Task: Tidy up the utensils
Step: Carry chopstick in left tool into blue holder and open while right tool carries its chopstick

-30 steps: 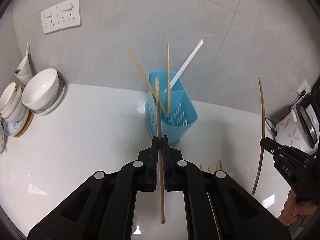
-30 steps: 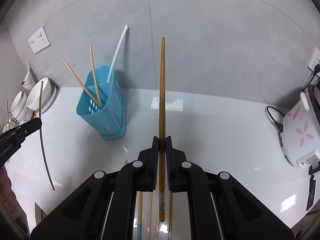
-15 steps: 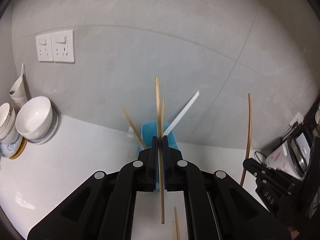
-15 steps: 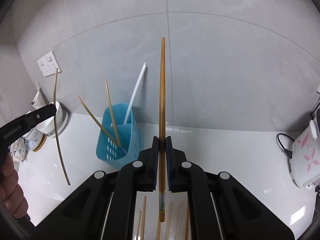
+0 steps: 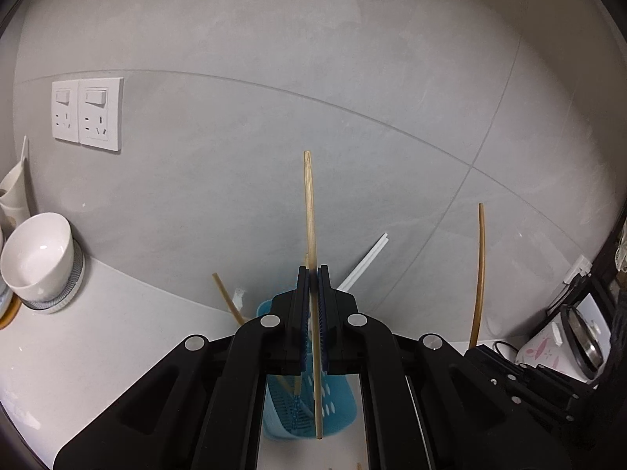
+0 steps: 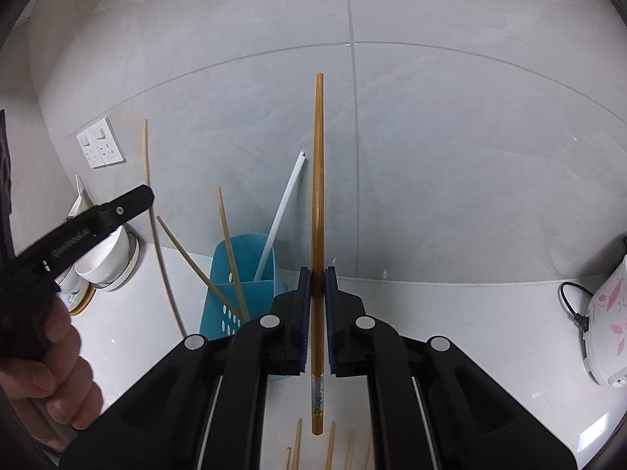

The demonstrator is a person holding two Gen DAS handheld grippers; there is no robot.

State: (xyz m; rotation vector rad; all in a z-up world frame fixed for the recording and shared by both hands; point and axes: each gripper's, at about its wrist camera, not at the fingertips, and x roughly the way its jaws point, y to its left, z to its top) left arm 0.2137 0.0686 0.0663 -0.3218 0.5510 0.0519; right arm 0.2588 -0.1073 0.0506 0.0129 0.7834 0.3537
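Observation:
My left gripper (image 5: 312, 274) is shut on a pale bamboo chopstick (image 5: 309, 211) held upright, raised above the blue utensil basket (image 5: 333, 411), which shows below between the fingers. My right gripper (image 6: 318, 274) is shut on a darker brown chopstick (image 6: 318, 180), also upright. In the right wrist view the blue basket (image 6: 231, 290) stands at the left on the counter and holds two bamboo chopsticks (image 6: 227, 235) and a white chopstick (image 6: 284, 203). The left gripper (image 6: 137, 199) with its chopstick shows at the far left there.
White bowls (image 5: 39, 258) are stacked at the far left by the wall sockets (image 5: 86, 113). A rice cooker (image 6: 611, 313) with a black cord stands at the right. Several loose chopsticks (image 6: 333, 446) lie on the white counter below my right gripper.
Both grippers have risen and tilted up with their chopsticks. The basket has dropped lower in both views, and the left gripper now sits over it.

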